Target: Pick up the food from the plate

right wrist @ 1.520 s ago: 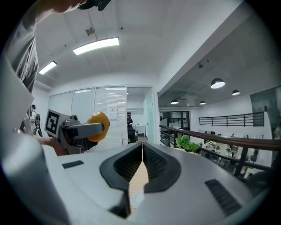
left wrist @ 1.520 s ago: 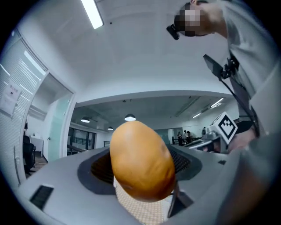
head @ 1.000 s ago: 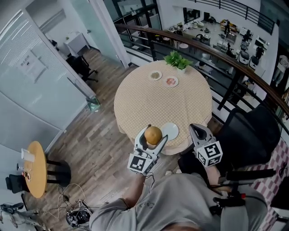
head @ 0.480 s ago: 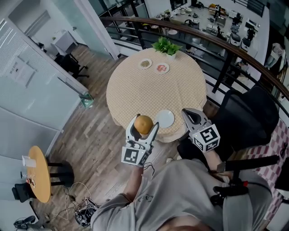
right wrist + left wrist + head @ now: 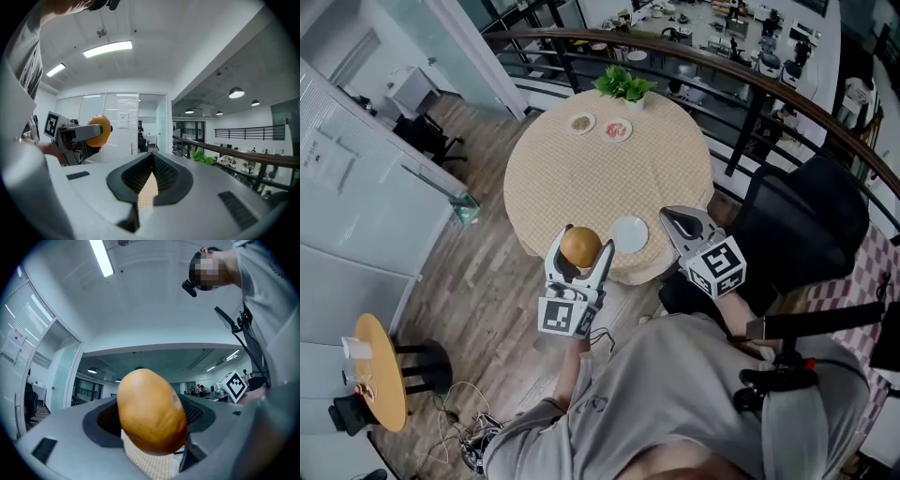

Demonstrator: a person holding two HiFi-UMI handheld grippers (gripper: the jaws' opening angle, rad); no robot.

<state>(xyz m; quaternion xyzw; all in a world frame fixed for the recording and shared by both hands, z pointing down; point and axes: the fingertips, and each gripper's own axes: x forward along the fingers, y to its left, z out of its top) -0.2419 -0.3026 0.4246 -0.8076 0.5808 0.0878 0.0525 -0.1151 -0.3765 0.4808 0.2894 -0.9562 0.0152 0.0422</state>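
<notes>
The left gripper (image 5: 152, 420) clamped the orange-brown food (image 5: 150, 404) in its jaws. Right of the food showed a marker cube (image 5: 236, 385), and above it a ceiling light (image 5: 102, 258).

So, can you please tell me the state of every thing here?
left gripper: shut on the round orange food
round orange food: held up in the air
right gripper: shut, empty
near plate: empty
far left plate: holds food
far right plate: holds food
plant: upright

Round checkered table (image 5: 600, 178), white plate (image 5: 630, 234) at near edge, two dishes (image 5: 581, 123) (image 5: 618, 129), plant (image 5: 623, 86) opposite
</notes>
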